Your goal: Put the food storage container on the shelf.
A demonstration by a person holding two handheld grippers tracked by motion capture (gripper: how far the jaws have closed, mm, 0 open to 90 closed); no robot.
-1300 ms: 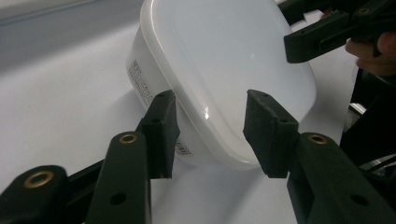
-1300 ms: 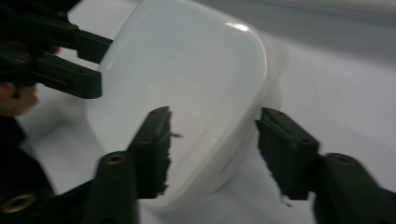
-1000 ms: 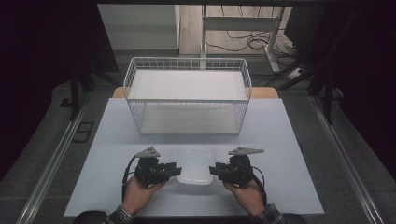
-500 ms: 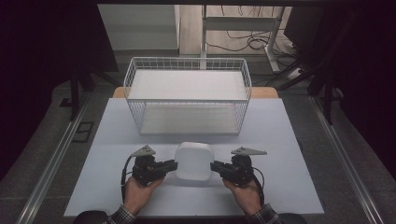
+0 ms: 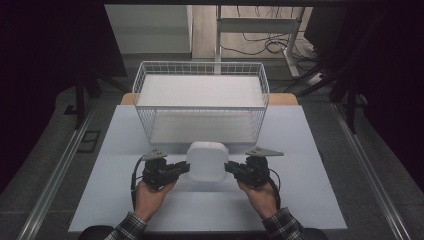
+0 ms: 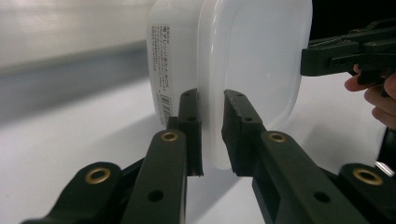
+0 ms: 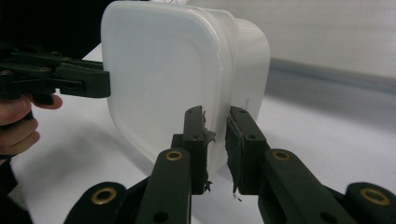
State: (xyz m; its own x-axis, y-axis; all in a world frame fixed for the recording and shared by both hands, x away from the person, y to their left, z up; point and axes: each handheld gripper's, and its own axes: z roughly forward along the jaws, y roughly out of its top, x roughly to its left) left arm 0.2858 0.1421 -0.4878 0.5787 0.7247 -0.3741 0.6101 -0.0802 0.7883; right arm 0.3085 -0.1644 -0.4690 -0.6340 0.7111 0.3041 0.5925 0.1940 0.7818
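Note:
A white plastic container (image 5: 206, 161) with a translucent lid stands tipped up on edge between my two grippers, near the table's front. My left gripper (image 5: 186, 167) pinches its left rim, and in the left gripper view the jaws (image 6: 211, 100) have just closed on the edge of the container (image 6: 252, 60). My right gripper (image 5: 227, 168) pinches the opposite rim; its jaws (image 7: 217, 116) have likewise just closed on the container (image 7: 154, 79). Each gripper view shows the other gripper farther off, the right gripper (image 6: 345, 53) and the left gripper (image 7: 60, 77), on the far rim.
A white wire basket (image 5: 201, 100) stands just behind the container, at the back middle of the white table (image 5: 310, 165). Dark floor, rails and cables surround the table.
The container lay flat and low between the grippers a second ago. It has since been tipped up so its lid faces the camera. Both hands stay almost where they were.

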